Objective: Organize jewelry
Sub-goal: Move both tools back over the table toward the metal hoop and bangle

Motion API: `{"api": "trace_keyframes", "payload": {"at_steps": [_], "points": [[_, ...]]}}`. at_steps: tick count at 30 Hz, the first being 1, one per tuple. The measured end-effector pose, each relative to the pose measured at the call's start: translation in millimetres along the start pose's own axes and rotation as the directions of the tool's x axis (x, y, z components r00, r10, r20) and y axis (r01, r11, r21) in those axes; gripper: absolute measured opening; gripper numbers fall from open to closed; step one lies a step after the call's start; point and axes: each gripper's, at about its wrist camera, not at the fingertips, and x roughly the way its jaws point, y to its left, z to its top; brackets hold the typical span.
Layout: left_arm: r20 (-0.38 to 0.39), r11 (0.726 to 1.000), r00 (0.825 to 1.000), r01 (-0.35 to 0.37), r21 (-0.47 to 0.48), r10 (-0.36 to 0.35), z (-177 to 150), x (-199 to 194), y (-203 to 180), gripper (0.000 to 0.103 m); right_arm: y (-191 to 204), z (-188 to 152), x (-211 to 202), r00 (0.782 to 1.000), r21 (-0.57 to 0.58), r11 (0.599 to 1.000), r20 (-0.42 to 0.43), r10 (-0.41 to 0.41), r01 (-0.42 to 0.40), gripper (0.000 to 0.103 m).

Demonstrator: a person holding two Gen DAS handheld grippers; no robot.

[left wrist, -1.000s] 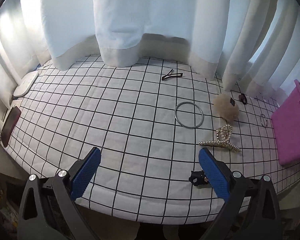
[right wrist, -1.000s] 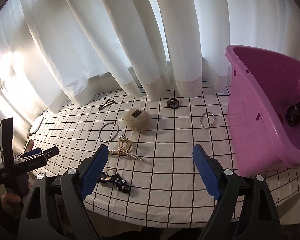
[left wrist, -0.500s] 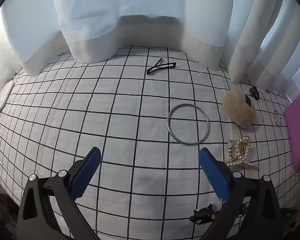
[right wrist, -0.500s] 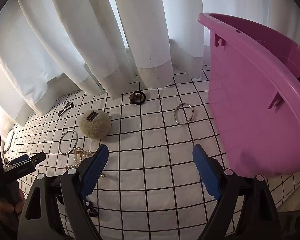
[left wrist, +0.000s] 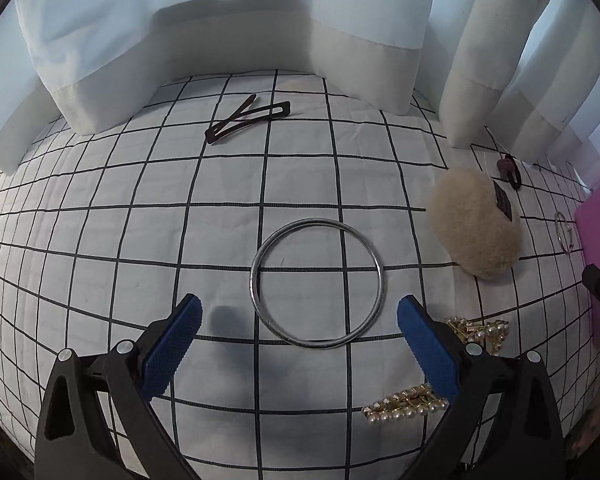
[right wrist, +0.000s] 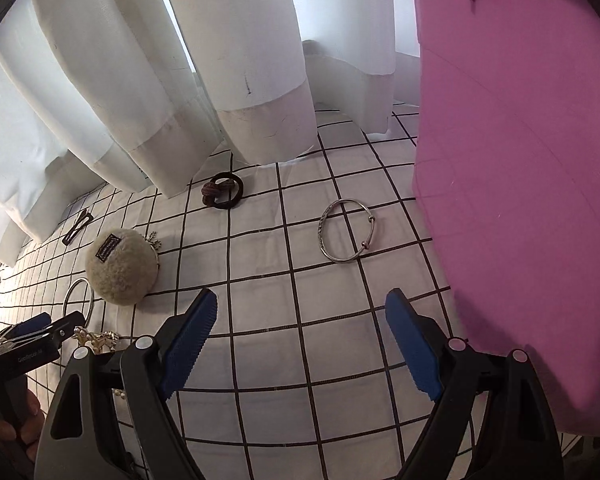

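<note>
left tongs [left wrist: 298, 318] wide around silver bangle [left wrist: 317, 283]; right tongs [right wrist: 302, 312] wide, cuff bracelet [right wrist: 346, 235] ahead

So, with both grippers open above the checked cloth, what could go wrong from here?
The left gripper is open over the thin silver bangle, which lies flat; the pads may slide off it or pinch the tablecloth. The pearl hair clip lies beside the right finger and could get knocked. The right gripper hangs close to the pink basket wall and may bump it while reaching for the open cuff bracelet.
</note>
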Motion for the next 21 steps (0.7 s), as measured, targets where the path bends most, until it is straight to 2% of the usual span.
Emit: {"api": "trace_keyframes", "payload": {"at_steps": [3,9,19,21], "points": [[-0.014,1.0,1.0,-0.002,-0.001,0.002,-0.5,5.9,0.1,0.097,-0.9,1.5,5.4,1.0,-0.006,1.0,-0.001,-0.014,0.014,0.082],[0.015,0.999,0.999,-0.042,0.027,0.042,-4.2,7.7,-0.7,0.097,-2.1,5.6,16.6,0.997,-0.015,0.997,-0.024,-0.077,0.077,0.082],[0.064,0.999,0.997,-0.043,0.024,0.042,-5.4,8.4,-2.2,0.098,-0.9,14.3,45.5,0.989,-0.028,0.99,-0.057,-0.138,0.136,0.082],[0.069,0.999,0.997,-0.042,0.026,0.04,-6.7,7.5,-1.0,0.098,-0.3,17.6,48.9,0.989,-0.02,0.99,-0.035,-0.142,0.141,0.082]]}}
